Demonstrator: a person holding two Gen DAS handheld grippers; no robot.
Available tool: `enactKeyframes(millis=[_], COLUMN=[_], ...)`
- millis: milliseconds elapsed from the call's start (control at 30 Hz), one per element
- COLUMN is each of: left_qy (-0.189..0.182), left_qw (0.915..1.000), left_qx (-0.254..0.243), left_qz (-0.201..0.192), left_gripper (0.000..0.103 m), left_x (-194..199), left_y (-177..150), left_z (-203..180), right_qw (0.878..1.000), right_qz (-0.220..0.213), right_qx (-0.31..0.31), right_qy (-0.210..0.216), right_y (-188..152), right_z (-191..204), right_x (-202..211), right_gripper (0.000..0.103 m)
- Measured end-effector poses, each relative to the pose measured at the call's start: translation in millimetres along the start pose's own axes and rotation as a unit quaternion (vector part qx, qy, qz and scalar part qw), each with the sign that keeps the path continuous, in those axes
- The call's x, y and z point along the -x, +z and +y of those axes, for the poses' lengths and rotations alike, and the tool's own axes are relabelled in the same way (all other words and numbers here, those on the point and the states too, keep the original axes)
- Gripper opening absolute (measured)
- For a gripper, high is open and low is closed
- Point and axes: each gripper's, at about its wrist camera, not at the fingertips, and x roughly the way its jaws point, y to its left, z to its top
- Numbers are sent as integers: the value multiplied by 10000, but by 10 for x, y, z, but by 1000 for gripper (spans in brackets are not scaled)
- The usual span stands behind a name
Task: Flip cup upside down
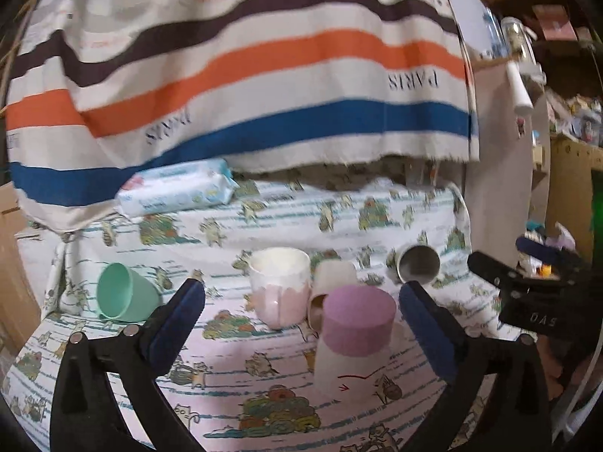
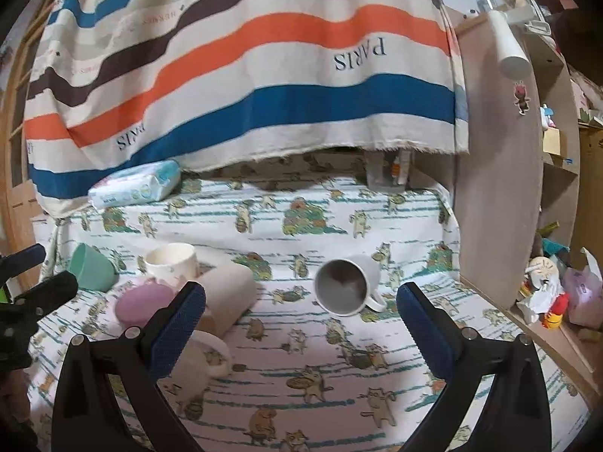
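Left tool point(image 1: 301, 293) hangs low in its frame, blue-padded fingers point(image 1: 177, 324) spread wide apart, gripping nothing. Right between them, just below centre, there's a purple-bottomed cup point(image 1: 356, 324) standing mouth-down on the cat-print cloth point(image 1: 264, 218) over the worktop. Behind it, touching or nearly so, a beige cup point(image 1: 331, 282) lies on its side, and beside that a white-and-pink mug point(image 1: 280, 286) stands upright with its mouth up. Out at left of frame, a mint green cup point(image 1: 124, 293) is tipped over, opening toward the camera.

Over to the right tool point(image 2: 301, 293), likewise splayed open and empty. Dead centre between its fingers, a little further back, a white mug with a dark inside point(image 2: 345, 286) lies on its side, mouth facing us, handle point(image 2: 375, 301) to lower right. It sits well apart from the cluster at left of frame. In the left view that same mug shows at right of centre.

Further back, a pack of wipes point(image 2: 135, 184) rests in the upper left of the cloth, under the hem of a striped hanging fabric point(image 2: 245, 56). Shelves point(image 2: 557, 173) stand at right.
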Motion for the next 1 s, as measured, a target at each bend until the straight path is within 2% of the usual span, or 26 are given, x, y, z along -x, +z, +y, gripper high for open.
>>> enactKeyframes(millis=[67, 200, 300, 433, 633, 733, 800, 1000], left_qy=[150, 199, 259, 334, 460, 568, 651, 647], left_qw=[9998, 9996, 9994, 9990, 9980, 9967, 9956, 9968], left_qx=[-6, -102, 5, 175, 427, 561, 615, 372], left_qz=[-100, -162, -238, -255, -68, 132, 268, 275], left_gripper=[103, 103, 103, 103, 103, 103, 103, 103], left_x=[40, 45, 55, 28, -54, -136, -187, -192], left_y=[-15, -87, -148, -240, -393, -409, -420, -424], left_z=[31, 60, 97, 162, 296, 350, 372, 269], right_qw=[9999, 9997, 9997, 9997, 9990, 9992, 9994, 9990], right_qz=[-7, -75, -61, -103, -101, 114, 235, 215], right_qx=[87, 215, 142, 194, 413, 299, 176, 316], right_qy=[60, 74, 204, 126, 107, 251, 177, 250], right_y=[-10, -56, -81, -134, -253, -268, -270, -276], right_z=[54, 141, 136, 150, 233, 191, 141, 192], right_x=[23, 56, 51, 18, -34, -106, -158, -149], right_gripper=[102, 102, 102, 102, 102, 102, 102, 102])
